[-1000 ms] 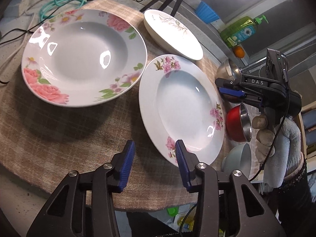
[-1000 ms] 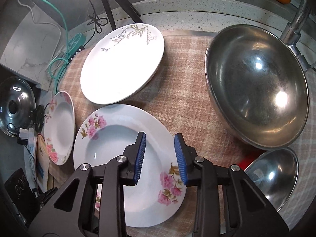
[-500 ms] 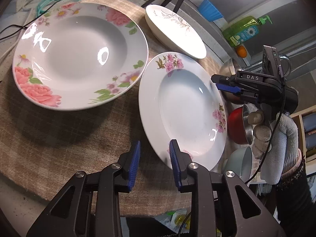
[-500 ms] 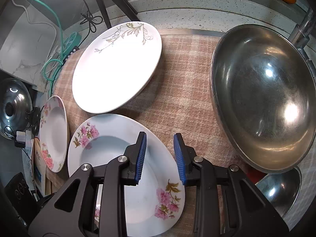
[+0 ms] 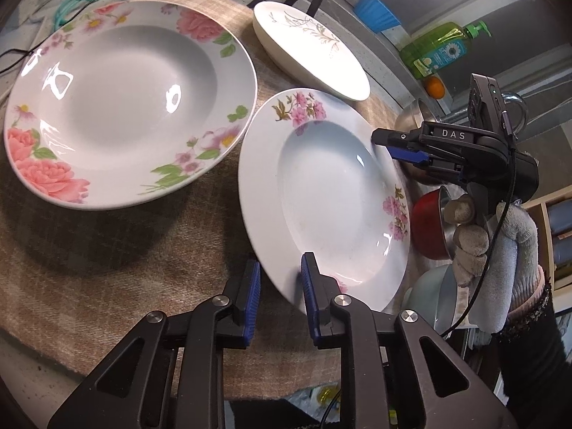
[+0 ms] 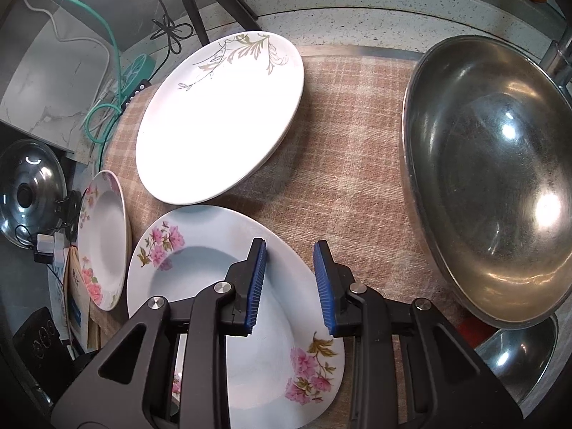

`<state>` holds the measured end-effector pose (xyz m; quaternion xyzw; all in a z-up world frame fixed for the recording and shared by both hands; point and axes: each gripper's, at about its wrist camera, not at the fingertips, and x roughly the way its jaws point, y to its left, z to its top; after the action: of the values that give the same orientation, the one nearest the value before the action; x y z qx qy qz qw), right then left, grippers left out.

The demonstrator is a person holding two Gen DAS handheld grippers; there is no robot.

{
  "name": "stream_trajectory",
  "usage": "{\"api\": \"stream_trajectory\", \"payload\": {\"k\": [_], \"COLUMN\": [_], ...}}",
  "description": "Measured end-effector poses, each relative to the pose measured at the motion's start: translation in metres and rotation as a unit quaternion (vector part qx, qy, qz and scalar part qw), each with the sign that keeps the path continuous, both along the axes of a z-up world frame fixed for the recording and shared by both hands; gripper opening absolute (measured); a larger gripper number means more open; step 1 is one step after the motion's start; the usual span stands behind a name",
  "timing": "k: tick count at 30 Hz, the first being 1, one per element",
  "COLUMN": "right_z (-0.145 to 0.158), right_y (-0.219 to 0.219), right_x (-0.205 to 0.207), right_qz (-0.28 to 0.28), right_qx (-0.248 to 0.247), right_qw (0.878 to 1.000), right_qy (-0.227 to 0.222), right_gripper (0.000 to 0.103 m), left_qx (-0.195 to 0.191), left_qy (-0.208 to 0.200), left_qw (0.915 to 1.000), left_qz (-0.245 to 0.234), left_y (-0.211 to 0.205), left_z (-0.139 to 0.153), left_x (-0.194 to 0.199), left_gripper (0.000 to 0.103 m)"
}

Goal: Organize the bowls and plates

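A deep white plate with small pink flowers (image 5: 321, 193) lies on the plaid cloth; it also shows in the right wrist view (image 6: 214, 286). My left gripper (image 5: 279, 296) is open, its jaws on either side of the plate's near rim. My right gripper (image 6: 289, 279) is open, straddling the plate's far rim; it shows in the left wrist view (image 5: 400, 146). A larger rose-patterned deep plate (image 5: 125, 100) lies to the left. A flat white plate with a leaf print (image 5: 311, 50) lies behind.
A big steel bowl (image 6: 489, 178) sits on the right of the cloth (image 6: 350, 164), with a red bowl (image 5: 429, 225), a pale bowl (image 5: 432, 296) and a smaller steel bowl (image 6: 518, 350) near it. Cables, a tripod and a soap bottle (image 5: 439, 50) stand behind.
Both grippers have closed in on the small-flowered plate's opposite rims. The left jaws narrowed and now straddle its near rim; the right moved back to the far rim.
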<state>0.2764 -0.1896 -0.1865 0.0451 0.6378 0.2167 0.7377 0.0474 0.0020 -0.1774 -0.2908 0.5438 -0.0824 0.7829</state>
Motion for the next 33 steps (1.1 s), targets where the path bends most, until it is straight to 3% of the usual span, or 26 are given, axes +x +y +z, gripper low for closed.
{"api": "stream_trajectory", "payload": {"k": [33], "right_z": [0.001], "right_y": [0.006], "right_x": [-0.030], "right_qz": [0.024], "right_qx": [-0.016], "right_qw": [1.000], "right_qy": [0.003], "right_gripper": [0.029], "left_qx": [0.007], "left_qy": [0.015], "left_qw": [0.9998], "left_qz": [-0.015], "left_y": [-0.010], "left_z": [0.003], "left_x": [-0.025], "left_gripper": [0.020]}}
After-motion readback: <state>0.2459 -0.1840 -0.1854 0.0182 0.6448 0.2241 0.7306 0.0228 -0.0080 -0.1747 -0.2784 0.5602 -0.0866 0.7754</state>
